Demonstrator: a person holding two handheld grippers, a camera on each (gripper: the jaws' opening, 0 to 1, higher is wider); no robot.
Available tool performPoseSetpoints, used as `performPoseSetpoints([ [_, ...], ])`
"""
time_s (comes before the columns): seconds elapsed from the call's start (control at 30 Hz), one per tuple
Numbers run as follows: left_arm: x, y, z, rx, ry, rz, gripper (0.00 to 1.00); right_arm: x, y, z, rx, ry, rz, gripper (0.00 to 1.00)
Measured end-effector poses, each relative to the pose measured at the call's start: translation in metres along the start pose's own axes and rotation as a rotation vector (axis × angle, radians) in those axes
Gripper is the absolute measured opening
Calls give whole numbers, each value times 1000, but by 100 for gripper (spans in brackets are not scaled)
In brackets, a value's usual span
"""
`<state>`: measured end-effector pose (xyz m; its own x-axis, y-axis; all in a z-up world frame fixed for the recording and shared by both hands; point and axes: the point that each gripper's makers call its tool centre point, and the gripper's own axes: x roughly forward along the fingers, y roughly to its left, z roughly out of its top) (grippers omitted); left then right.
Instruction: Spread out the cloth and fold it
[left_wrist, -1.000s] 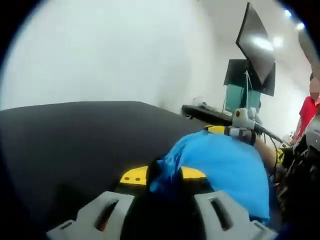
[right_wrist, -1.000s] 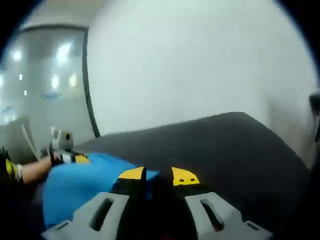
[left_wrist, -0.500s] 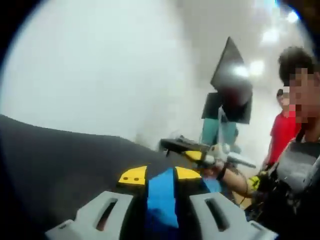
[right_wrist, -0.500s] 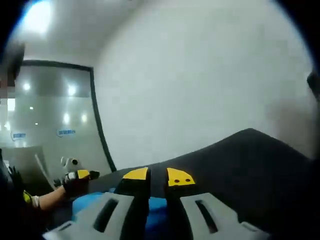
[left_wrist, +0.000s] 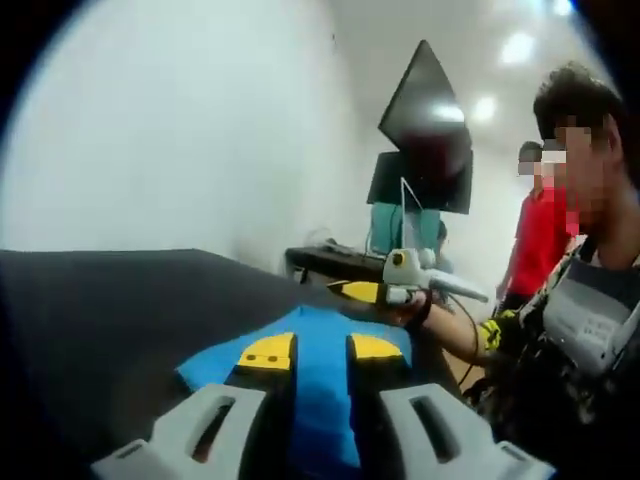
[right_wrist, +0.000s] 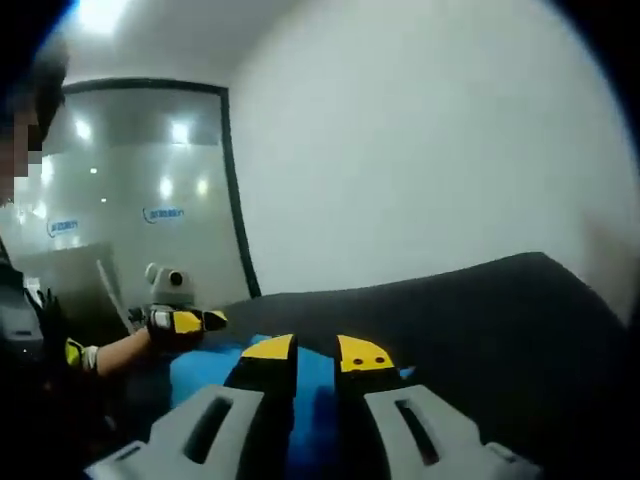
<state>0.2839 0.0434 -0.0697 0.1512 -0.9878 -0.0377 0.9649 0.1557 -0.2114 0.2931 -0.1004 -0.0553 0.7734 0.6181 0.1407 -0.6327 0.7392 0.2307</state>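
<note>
A bright blue cloth (left_wrist: 322, 372) is held up over the dark table (left_wrist: 120, 310). In the left gripper view it runs between the yellow-tipped jaws of my left gripper (left_wrist: 320, 352), which is shut on it. The right gripper (left_wrist: 368, 292) appears beyond, gripping the cloth's far edge. In the right gripper view my right gripper (right_wrist: 316, 352) is shut on the blue cloth (right_wrist: 205, 370), and the left gripper (right_wrist: 196, 321) holds its other end at the left.
A person (left_wrist: 585, 300) stands at the right of the left gripper view, with another in red (left_wrist: 535, 235) behind. Dark monitors (left_wrist: 425, 130) and a desk (left_wrist: 330, 262) sit past the table's far edge. A white wall backs the table; a glass partition (right_wrist: 130, 220) lies left.
Both grippers have risen off the table, carrying the cloth, and moved apart. The cloth, bunched a second ago, now hangs stretched between them.
</note>
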Motion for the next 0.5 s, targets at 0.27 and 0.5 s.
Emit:
performPoseSetpoints([
  [0.27,2,13,-33,-39,135,49,18,-4,-2,-83,-64,392,15,11],
  [0.5,-3,31,-49,68,216,108,15,1,8,-66,-165,265,59,11],
])
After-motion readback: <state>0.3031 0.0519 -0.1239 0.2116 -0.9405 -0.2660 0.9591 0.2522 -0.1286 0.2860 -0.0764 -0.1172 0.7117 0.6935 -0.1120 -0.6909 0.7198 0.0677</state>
